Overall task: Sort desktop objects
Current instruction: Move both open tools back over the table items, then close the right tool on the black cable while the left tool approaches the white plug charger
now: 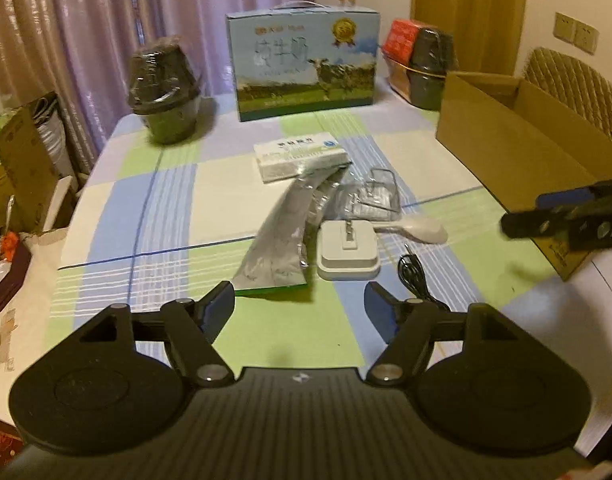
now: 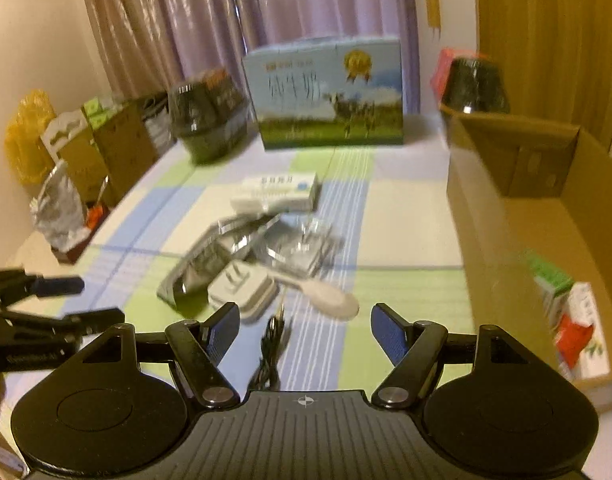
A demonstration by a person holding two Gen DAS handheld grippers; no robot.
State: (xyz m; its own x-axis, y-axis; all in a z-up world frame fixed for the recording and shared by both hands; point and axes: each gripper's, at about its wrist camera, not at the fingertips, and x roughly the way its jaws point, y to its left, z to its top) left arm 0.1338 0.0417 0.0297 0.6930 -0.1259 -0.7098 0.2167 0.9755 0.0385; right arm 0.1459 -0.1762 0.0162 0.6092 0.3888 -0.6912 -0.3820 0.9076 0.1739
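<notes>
milk carton (image 1: 306, 66) with large Chinese characters, cow picture, gold medal

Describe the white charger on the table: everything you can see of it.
The charger is a squarish white plastic block with rounded corners and a stepped rim, lying flat on the checked tablecloth. Metal prongs stick up from its top. The silver pouch is beside it, a white handle by its far corner. Neither gripper touches it.

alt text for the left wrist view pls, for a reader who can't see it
The open left gripper hovers empty over a checked tablecloth, facing a silver foil pouch, a white charger and a black cable. An open cardboard box stands to the right, a milk carton at the back.
</notes>
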